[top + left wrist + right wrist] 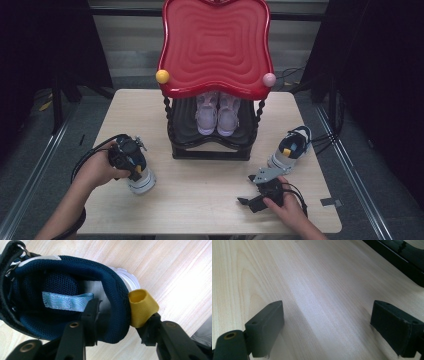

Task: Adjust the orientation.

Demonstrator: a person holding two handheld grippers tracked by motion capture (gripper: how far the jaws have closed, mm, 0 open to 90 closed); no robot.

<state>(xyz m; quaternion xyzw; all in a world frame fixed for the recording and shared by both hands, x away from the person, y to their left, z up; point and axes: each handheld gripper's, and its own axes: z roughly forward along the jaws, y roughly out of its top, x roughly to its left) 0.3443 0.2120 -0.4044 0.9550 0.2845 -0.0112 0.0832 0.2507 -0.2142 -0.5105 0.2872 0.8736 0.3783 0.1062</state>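
At the lower right of the high view, the right gripper [248,199] lies low over the table [210,195], held by the right hand [286,204]; in the right gripper view its jaws stand wide apart with bare wood between them and nothing held. At the lower left of the high view, the left hand [97,170] holds the left gripper [131,167], clamped on the heel of a navy shoe [135,167] with a white sole. The left gripper view shows one jaw inside the shoe's opening, beside a light blue strap [66,301], and the other jaw outside against the yellow heel loop [142,306], so the heel collar is pinched between them. Further back at the right of the high view, a matching shoe [290,149] sits on the table near its edge. At the centre, a black shoe rack [212,145] holds a pair of pink shoes [218,114] on its lower shelf. Above, a red tray-like top [215,42] carries a yellow knob [162,76] and a pink knob [269,79] at its front corners
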